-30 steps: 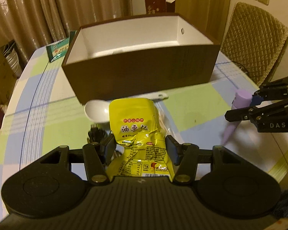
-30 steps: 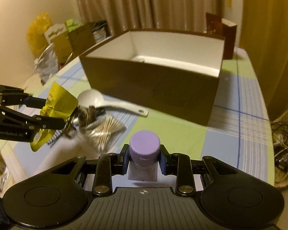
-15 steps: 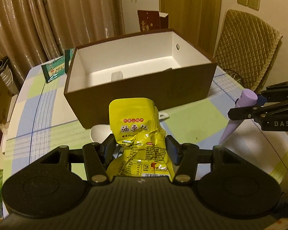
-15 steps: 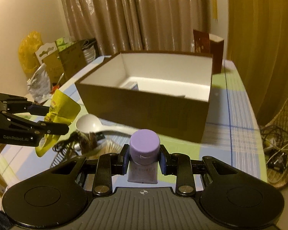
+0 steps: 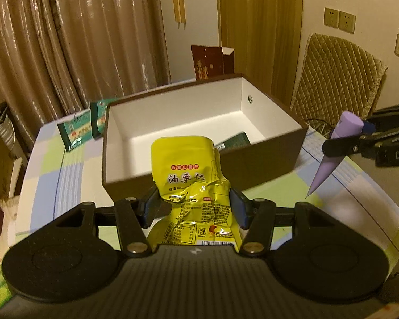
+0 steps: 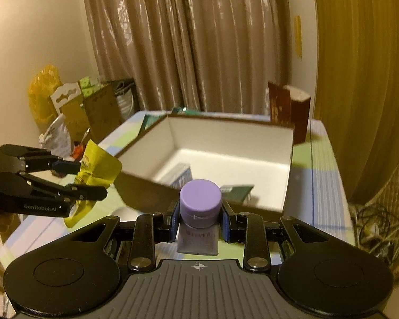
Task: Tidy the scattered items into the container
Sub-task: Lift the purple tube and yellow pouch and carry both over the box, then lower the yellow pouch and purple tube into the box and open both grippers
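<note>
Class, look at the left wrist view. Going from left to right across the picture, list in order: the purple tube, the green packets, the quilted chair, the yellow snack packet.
green packets → yellow snack packet → purple tube → quilted chair

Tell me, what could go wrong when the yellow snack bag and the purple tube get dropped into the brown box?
The left tongs pinch only the lower part of the yellow snack bag, so its floppy top might catch the brown box wall.

The right tongs grip the purple tube near its cap; it could slip or swing.

Both tongs are close to the same box, so they might bump.
</note>
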